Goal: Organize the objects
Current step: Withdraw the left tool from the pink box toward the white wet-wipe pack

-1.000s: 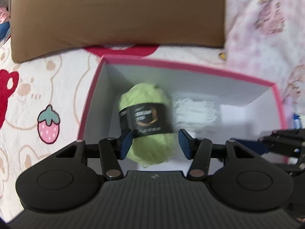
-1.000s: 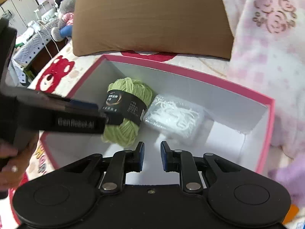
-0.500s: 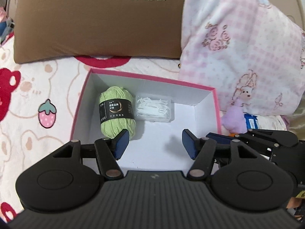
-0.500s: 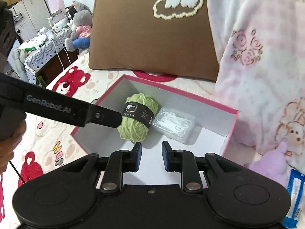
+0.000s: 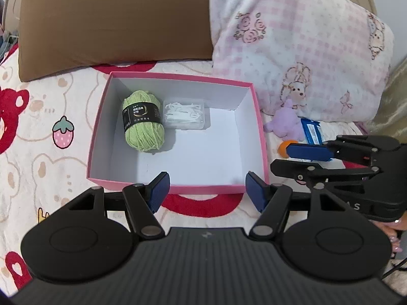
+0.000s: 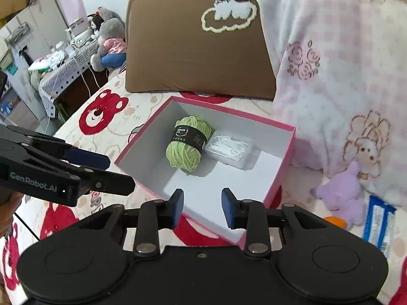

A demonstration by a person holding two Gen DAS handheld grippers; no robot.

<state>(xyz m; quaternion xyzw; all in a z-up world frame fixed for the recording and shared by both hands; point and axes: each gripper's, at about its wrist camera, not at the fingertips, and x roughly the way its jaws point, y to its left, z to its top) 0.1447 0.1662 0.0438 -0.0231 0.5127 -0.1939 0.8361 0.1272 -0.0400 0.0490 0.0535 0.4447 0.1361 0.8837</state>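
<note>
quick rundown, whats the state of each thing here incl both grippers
pink box: lid off, partly filled
green yarn: lying in the box, label band on
clear plastic case: shut, beside the yarn in the box
purple plush: out on the bed
left gripper: jaws opening, nothing between them
right gripper: jaws opening, nothing between them

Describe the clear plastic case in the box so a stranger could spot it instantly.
Find the pink-rimmed box on the bear-print bedspread, in front of the brown pillow. Inside, near the back wall, two things lie side by side. The clear plastic case is the flat, see-through one holding white pieces, unlike the round green yarn ball.
</note>
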